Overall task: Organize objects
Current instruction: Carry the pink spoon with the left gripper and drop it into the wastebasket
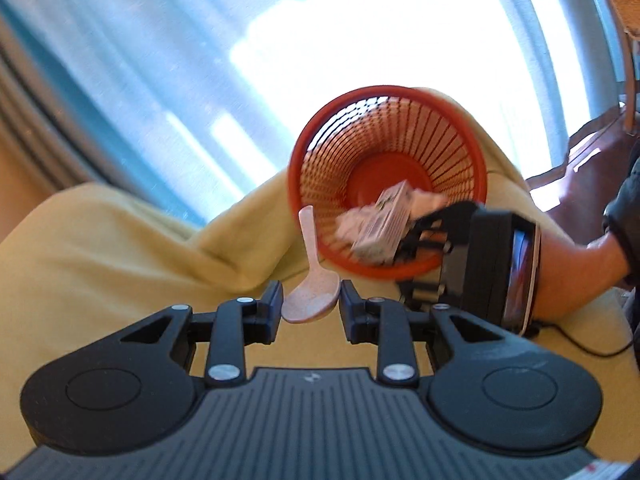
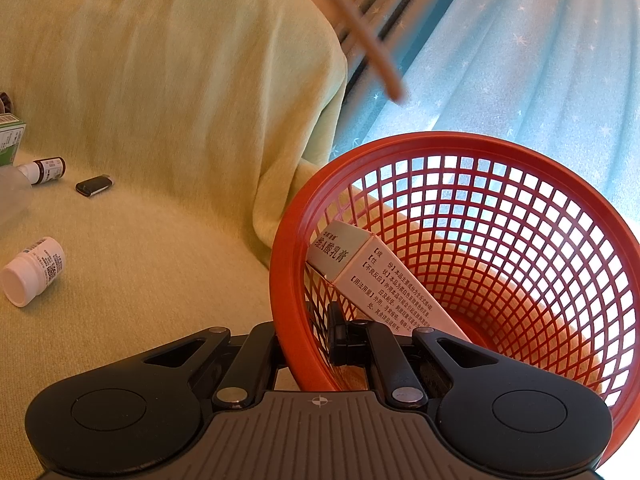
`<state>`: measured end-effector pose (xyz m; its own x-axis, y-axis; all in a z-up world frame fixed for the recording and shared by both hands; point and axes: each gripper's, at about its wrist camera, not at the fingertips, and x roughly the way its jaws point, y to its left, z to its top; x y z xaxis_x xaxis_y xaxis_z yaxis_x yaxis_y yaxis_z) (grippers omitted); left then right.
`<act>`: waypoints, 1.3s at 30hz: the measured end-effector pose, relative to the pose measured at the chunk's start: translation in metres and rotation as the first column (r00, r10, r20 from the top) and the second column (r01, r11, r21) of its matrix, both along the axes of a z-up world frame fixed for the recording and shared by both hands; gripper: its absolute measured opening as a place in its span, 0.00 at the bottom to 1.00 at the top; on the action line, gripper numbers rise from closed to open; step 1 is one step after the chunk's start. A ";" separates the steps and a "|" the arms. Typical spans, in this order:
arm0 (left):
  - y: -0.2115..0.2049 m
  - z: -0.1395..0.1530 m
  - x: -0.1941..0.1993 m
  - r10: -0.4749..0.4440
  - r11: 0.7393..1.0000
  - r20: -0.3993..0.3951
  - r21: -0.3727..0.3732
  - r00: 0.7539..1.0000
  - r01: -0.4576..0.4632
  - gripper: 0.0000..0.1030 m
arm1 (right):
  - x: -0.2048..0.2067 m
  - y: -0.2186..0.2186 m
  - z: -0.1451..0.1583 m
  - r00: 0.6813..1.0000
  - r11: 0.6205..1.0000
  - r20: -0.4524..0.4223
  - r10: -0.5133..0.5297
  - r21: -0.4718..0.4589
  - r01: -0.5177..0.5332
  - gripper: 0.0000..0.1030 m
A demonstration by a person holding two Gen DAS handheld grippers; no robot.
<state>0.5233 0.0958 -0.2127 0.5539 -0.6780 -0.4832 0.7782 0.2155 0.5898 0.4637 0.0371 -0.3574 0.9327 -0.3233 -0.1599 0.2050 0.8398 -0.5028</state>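
A red mesh basket (image 1: 384,128) stands tilted on a yellow-green blanket (image 1: 100,256). My left gripper (image 1: 311,304) is shut on the bowl of a pale pink spoon (image 1: 310,268), whose handle points toward the basket. My right gripper (image 1: 416,240) is shut on the basket's near rim (image 2: 288,320), one finger inside and one outside. A white medicine box (image 2: 380,280) lies inside the basket; it also shows blurred in the left wrist view (image 1: 384,228).
On the blanket to the left lie a white pill bottle (image 2: 32,270), a small dark bottle (image 2: 46,170), a black flat object (image 2: 94,185) and a green box (image 2: 10,136). Blue curtains (image 2: 520,60) hang behind. A brown bag (image 1: 588,168) sits at the right.
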 end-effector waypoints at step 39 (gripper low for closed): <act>0.011 -0.016 0.071 0.202 0.978 -0.021 0.050 0.979 -0.201 0.36 | 0.003 0.001 0.000 1.000 1.000 0.000 0.005 0.008 -0.005 0.03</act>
<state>0.5945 0.1069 -0.2291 0.6641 -0.5294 -0.5279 0.7365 0.3418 0.5838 0.4668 0.0379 -0.3578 0.9342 -0.3177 -0.1626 0.2009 0.8447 -0.4962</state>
